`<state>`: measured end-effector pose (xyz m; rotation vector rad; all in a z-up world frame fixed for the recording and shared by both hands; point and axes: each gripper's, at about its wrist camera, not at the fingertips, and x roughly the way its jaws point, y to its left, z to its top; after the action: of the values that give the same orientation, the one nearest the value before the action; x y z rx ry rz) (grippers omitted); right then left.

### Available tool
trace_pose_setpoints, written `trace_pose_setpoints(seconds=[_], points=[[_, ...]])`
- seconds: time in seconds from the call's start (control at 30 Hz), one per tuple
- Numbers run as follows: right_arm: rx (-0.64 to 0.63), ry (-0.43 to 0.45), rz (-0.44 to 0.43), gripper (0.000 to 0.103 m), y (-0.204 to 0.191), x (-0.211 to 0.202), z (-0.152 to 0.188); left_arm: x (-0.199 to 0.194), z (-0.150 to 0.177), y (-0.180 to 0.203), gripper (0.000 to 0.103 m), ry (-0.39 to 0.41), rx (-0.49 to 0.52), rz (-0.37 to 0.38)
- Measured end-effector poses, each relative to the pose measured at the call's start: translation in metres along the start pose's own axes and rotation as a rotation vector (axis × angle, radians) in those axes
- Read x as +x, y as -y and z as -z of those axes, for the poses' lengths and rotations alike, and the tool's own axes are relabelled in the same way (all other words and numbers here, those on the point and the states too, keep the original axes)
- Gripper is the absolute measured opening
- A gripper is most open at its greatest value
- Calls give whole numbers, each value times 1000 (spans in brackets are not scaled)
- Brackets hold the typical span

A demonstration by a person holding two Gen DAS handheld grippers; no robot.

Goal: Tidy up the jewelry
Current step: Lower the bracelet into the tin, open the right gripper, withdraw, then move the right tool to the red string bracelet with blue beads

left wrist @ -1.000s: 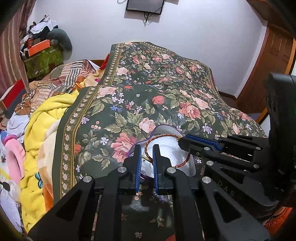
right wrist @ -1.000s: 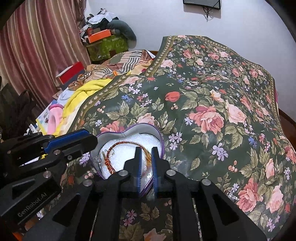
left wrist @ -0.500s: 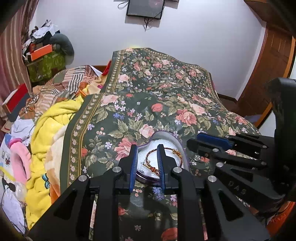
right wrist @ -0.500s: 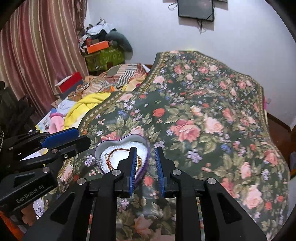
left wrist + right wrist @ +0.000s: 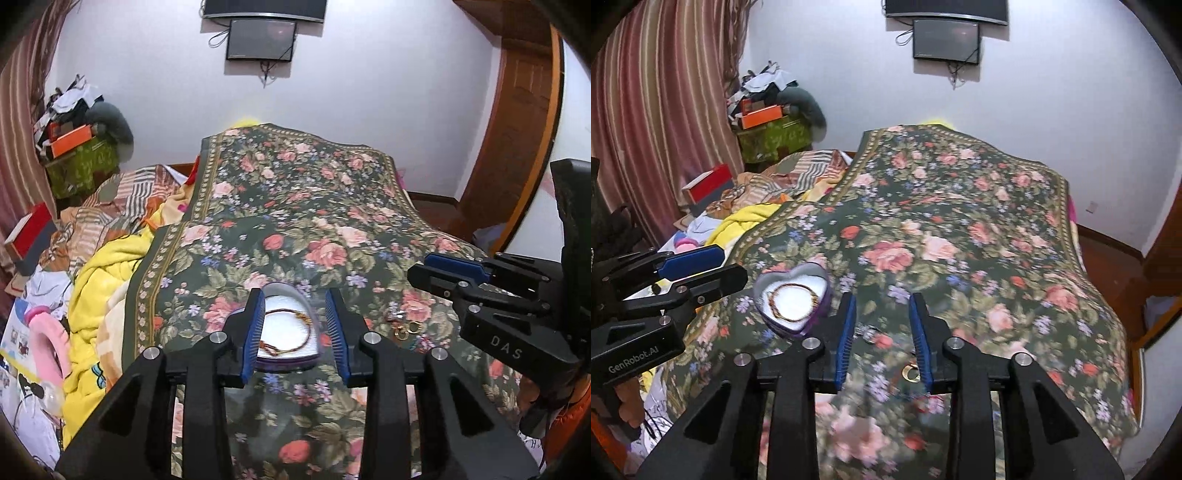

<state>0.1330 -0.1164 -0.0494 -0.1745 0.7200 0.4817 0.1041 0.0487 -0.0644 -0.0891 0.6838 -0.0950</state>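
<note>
A purple heart-shaped box [image 5: 286, 360] with a white lining sits on the floral bedspread [image 5: 303, 236]; it also shows in the right wrist view [image 5: 793, 300]. A red-brown cord bracelet [image 5: 286, 332] lies inside it [image 5: 792, 298]. My left gripper [image 5: 295, 328] is open and empty, raised above the box. My right gripper [image 5: 882, 332] is open and empty, to the right of the box. Small gold rings [image 5: 404, 329] lie loose on the bedspread right of the box. One gold ring [image 5: 910, 373] and a small silver piece [image 5: 868, 332] show between my right fingers.
A yellow blanket [image 5: 99, 280] and a pile of clothes lie along the bed's left side. Boxes [image 5: 768, 133] are stacked in the far left corner by a striped curtain. A wooden door [image 5: 517, 129] stands at the right.
Both grippers have opened and pulled up and back from the heart box. The bracelet now lies free in the box.
</note>
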Motion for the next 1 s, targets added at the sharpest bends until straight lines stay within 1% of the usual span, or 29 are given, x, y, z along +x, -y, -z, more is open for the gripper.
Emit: trace_pose_setpoints(seconds=[0.13,0.33,0.43,0.63,0.77,0.83,1.0], points=[[22,7,27,35,14,-10,8,-2,2,16,39,-2,20,20],[37,-9,73,37,35,-17,23,5,7,38,39,-34,42,54],[59,-33,89,37,48,-15,34,11,11,47,39,-56,52,71],[88,-124,116,37,69,1,58,25,23,58,40,-112,63,98],[109,-176,107,37,78,9,71,40,32,63,40,-159,64,115],[115,-186,100,37,79,11,74,47,37,65,40,-183,64,125],[116,-215,43,37,75,18,75,65,47,70,40,-232,64,146]])
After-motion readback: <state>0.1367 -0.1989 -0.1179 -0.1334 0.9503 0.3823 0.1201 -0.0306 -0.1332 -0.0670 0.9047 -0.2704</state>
